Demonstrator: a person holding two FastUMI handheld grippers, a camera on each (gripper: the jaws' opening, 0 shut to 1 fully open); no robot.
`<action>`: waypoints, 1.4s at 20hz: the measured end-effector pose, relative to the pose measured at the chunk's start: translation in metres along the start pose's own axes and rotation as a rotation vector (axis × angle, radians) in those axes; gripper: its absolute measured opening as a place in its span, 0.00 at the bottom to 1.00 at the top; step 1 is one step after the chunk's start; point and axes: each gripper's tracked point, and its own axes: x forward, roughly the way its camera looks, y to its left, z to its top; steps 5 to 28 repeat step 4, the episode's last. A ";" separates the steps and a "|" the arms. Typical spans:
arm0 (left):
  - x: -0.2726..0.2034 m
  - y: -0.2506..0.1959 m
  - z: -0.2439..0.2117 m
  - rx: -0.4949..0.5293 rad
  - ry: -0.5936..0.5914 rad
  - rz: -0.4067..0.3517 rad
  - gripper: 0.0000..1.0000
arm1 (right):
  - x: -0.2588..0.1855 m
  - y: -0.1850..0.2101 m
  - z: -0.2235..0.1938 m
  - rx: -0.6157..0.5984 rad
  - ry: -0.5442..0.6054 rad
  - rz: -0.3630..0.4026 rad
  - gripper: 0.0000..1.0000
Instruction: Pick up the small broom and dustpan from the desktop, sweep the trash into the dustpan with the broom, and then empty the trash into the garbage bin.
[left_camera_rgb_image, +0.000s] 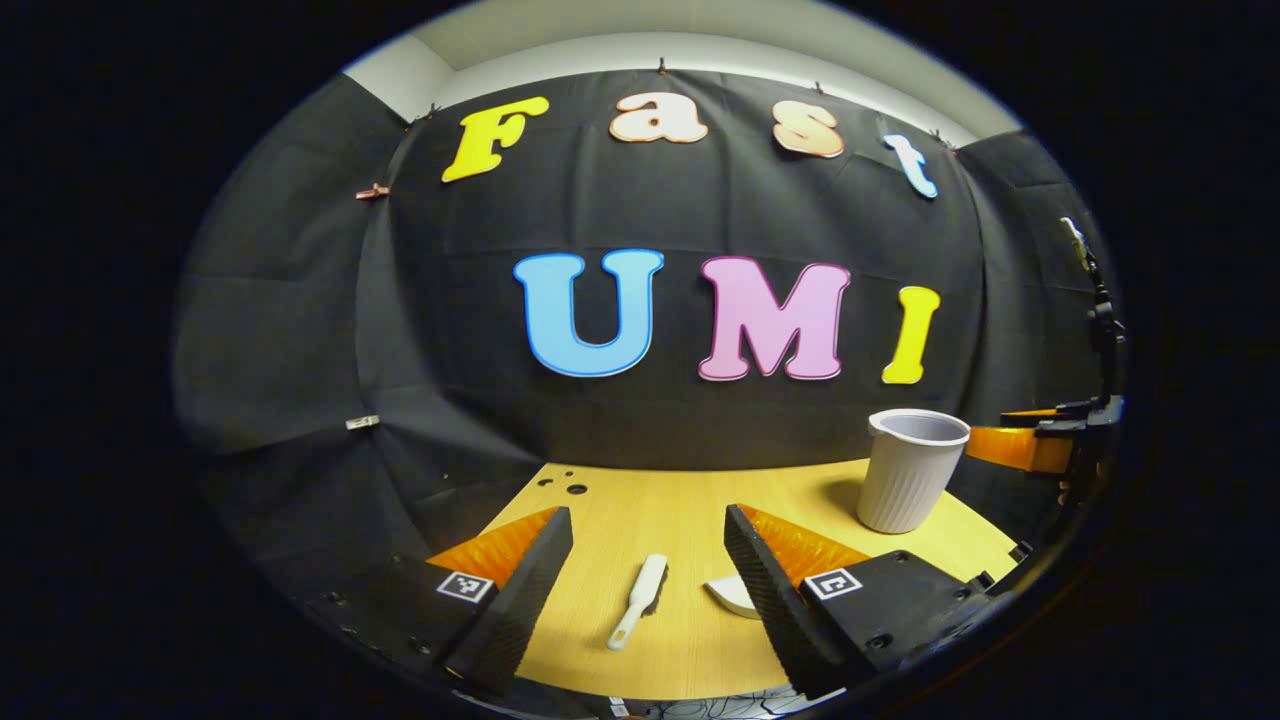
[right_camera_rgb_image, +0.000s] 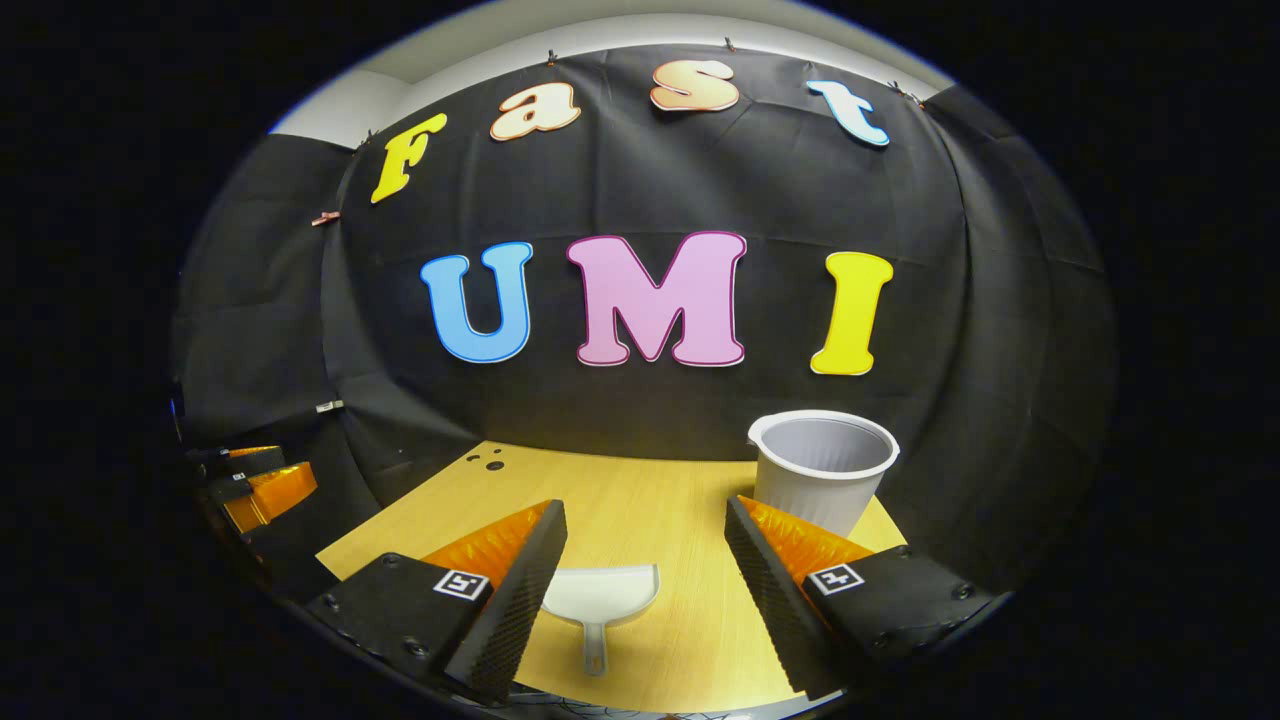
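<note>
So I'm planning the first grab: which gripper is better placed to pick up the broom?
Left. The broom lies on the desk between the open jaws of the left gripper. The right gripper frames the dustpan instead.

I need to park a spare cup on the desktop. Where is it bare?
Bare wood runs behind the small broom and dustpan, toward the holes near the black cloth. The right back corner is crowded by the garbage bin.
</note>
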 end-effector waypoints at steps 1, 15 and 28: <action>0.002 -0.005 -0.001 -0.020 0.007 0.001 0.97 | 0.001 -0.009 0.003 -0.003 -0.012 -0.011 0.99; 0.006 -0.001 -0.006 -0.031 0.025 0.022 0.97 | -0.001 -0.018 -0.002 0.020 0.003 -0.019 0.99; 0.006 -0.001 -0.006 -0.031 0.025 0.022 0.97 | -0.001 -0.018 -0.002 0.020 0.003 -0.019 0.99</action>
